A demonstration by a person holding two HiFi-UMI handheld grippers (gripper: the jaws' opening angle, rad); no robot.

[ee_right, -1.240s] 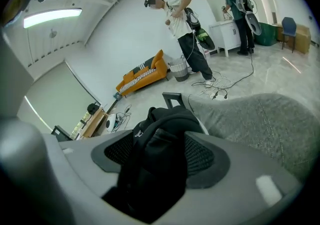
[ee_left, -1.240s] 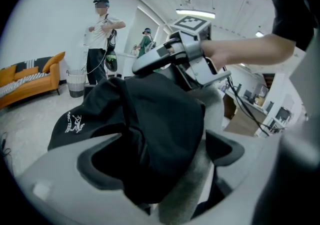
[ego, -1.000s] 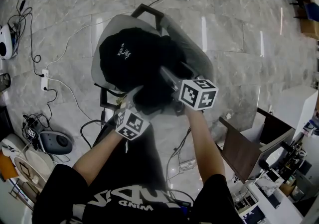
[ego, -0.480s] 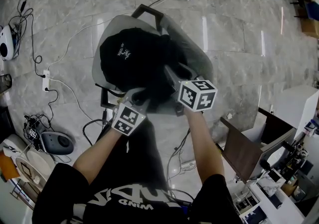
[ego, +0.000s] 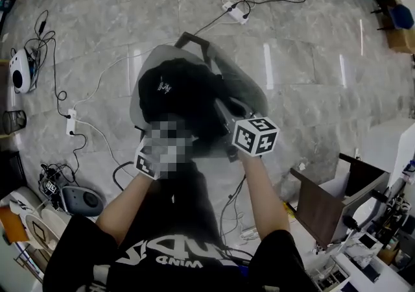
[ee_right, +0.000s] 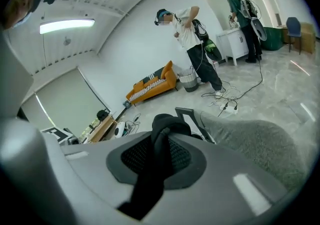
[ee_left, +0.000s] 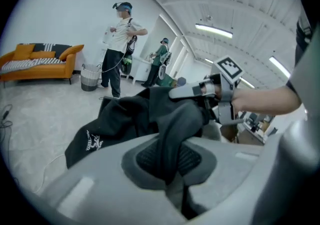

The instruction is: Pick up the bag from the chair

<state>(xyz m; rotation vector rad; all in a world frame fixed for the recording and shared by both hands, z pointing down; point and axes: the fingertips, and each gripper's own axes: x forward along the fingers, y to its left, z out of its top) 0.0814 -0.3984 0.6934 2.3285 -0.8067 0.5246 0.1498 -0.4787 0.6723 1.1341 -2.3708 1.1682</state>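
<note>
well, both of my tools have hold of the bag (ego: pixel 175 89) at this moment. my left gripper (ee_left: pixel 167 161) has its jaws pressed together on a black strap (ee_left: pixel 172 129) of the bag, and the cloth fills the place between the two dark pads. my right gripper (ee_right: pixel 152 161) is the same: its jaws are closed on another black band of the bag, which runs up between them and ends in a rounded fold. the bag is black with a small white logo (ego: pixel 161 87), and from the head view it sits over the seat of the grey chair (ego: pixel 249 86), on the side nearest to me. i cannot tell if its bottom touches the seat or hangs just above it. the two grippers are close together, side by side at the near edge of the bag. the chair stands on a grey stone floor (ego: pixel 311 57) with white cables (ego: pixel 84 99) around it.
</note>
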